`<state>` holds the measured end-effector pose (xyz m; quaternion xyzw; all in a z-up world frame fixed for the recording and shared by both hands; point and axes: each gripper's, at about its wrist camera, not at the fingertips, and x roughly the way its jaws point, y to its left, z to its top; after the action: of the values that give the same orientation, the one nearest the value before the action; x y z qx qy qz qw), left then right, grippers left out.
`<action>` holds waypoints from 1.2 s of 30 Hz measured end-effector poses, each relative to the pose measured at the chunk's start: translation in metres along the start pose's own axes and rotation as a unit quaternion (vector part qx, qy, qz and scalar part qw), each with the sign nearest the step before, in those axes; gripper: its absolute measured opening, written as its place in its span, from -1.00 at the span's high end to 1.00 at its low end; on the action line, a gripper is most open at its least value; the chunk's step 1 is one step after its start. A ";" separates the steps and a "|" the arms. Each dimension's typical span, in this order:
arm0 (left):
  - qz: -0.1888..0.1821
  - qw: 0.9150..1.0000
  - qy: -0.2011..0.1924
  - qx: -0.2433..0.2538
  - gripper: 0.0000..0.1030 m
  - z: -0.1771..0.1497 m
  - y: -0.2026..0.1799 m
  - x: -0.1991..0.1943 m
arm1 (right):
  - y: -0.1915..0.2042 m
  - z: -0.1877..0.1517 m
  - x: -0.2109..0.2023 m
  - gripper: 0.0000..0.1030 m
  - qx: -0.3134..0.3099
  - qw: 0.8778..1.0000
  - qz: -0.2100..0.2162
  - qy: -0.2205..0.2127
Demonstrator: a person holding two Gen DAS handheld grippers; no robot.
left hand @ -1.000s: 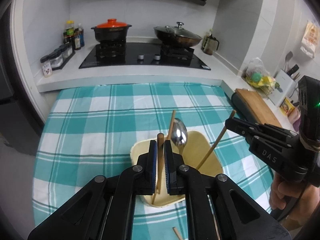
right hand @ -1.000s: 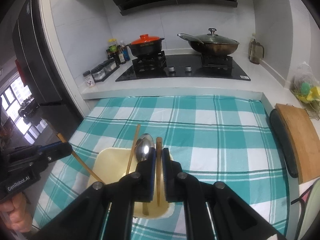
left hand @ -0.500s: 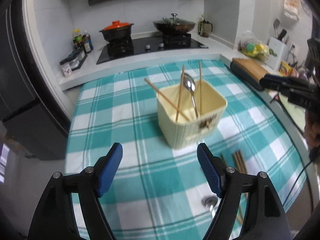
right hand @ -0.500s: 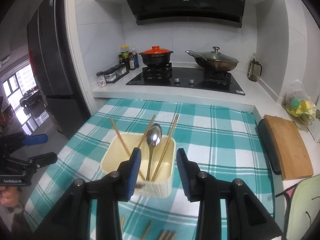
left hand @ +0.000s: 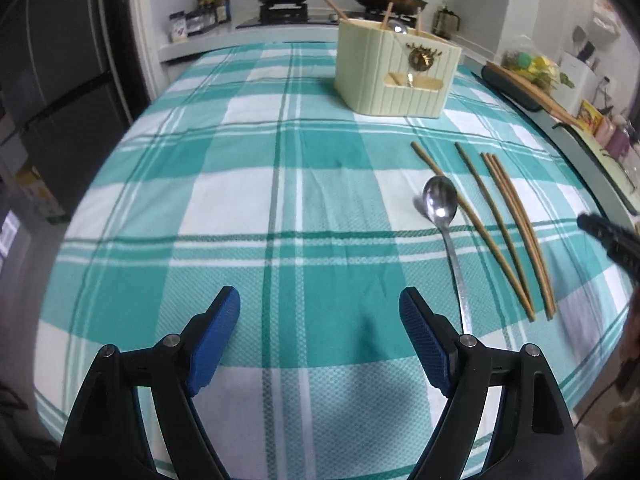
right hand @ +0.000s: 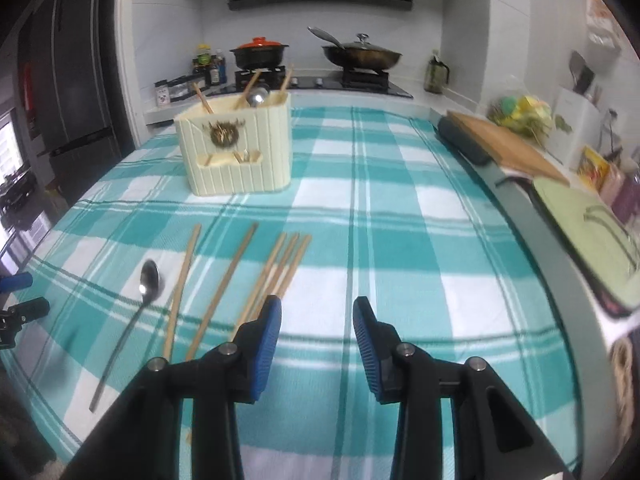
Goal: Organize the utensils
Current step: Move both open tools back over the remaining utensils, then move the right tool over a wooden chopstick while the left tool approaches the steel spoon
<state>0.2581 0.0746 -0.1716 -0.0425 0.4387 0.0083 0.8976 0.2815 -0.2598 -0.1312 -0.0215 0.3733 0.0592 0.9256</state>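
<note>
Left wrist view: left gripper point(left hand: 320, 320) released, empty.
Right gripper point(right hand: 317, 322): released, empty.
Spoon point(left hand: 442, 208): beside loose chopsticks point(left hand: 508, 224).
Holder point(left hand: 394, 68): upright, holding utensils.

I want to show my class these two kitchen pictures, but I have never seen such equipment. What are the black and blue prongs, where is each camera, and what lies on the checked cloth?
A person holds one two-finger tool in each hand; a camera on each looks along its fingers. One picture comes from the left tool, the other from the right tool. Both are open and hold nothing. On the checked tablecloth lie a metal spoon and five loose chopsticks. Behind them stands a cream utensil holder, with chopsticks and a spoon in it.
</note>
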 end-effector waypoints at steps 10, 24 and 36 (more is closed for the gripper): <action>0.054 0.998 -0.028 -0.006 -0.62 0.005 -0.006 0.025 | 0.000 -0.056 0.018 0.26 0.023 0.999 -0.032 0.031; 0.056 0.998 -0.011 -0.020 -0.62 0.002 0.002 0.043 | 0.004 -0.059 0.025 0.26 0.018 0.999 -0.036 0.024; 0.061 0.998 -0.011 -0.012 -0.64 0.001 -0.001 0.042 | 0.006 -0.059 0.027 0.24 0.016 0.999 -0.039 0.023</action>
<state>0.2851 0.0725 -0.2040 -0.0259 0.4302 0.0687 0.8997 0.2596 -0.2567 -0.1921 -0.0228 0.3943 0.0161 0.9186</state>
